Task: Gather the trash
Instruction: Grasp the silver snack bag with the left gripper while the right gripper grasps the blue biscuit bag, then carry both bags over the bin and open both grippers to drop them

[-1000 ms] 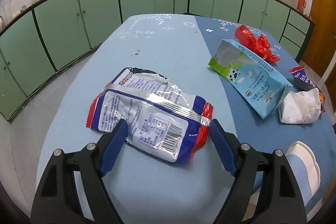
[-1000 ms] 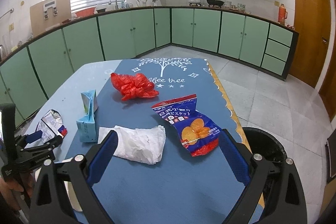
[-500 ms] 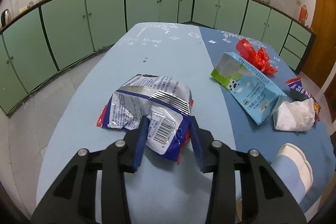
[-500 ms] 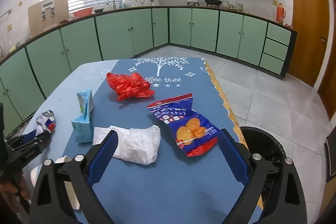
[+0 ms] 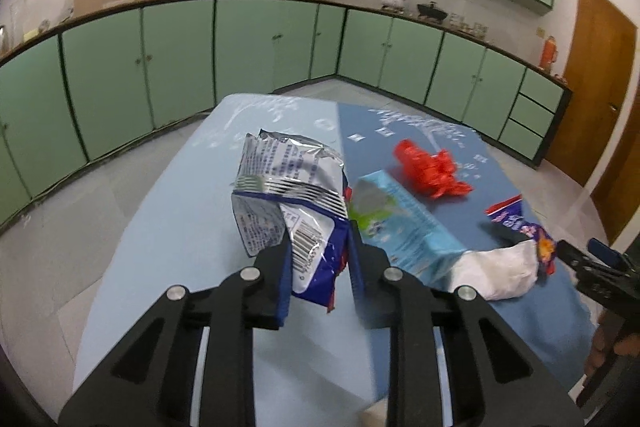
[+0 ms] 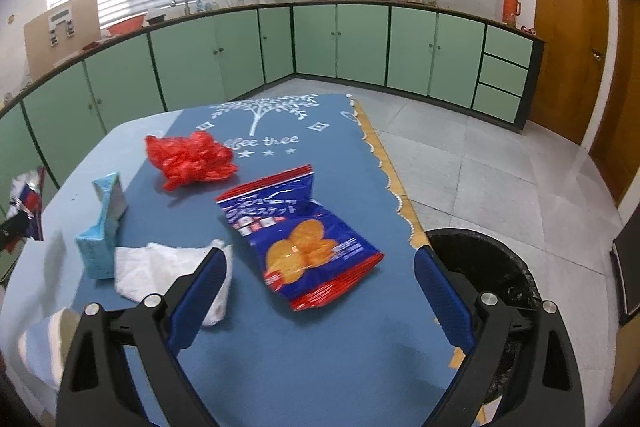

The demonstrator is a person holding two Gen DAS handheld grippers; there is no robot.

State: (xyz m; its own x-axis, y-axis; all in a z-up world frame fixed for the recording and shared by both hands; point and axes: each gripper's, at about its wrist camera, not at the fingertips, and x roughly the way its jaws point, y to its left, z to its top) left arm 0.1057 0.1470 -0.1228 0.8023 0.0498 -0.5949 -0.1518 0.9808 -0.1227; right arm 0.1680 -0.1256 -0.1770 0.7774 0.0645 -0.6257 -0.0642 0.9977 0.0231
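A crumpled silver and blue snack wrapper (image 5: 288,167) hangs above the pale blue table (image 5: 168,235), clear of it. My left gripper (image 5: 318,247) is closing, and its blue pads pinch the wrapper's lower barcode end. The right wrist view shows that wrapper (image 6: 28,191) at the far left edge. My right gripper (image 6: 320,259) stands wide open just above the table, its fingers either side of a blue and red biscuit bag (image 6: 304,235) and touching nothing. A crumpled white tissue (image 6: 160,267) lies by its left finger.
A light blue milk carton (image 6: 104,227) lies left of the tissue, with a red plastic bag (image 6: 192,159) farther back. A black bin (image 6: 492,267) stands on the floor off the table's right edge. A white and pale blue object (image 6: 44,339) sits at the near left corner.
The left jaws have gone from wide open to pinched on the snack wrapper, crumpling it and lifting it off the table. The right gripper, still open, has moved closer to the biscuit bag.
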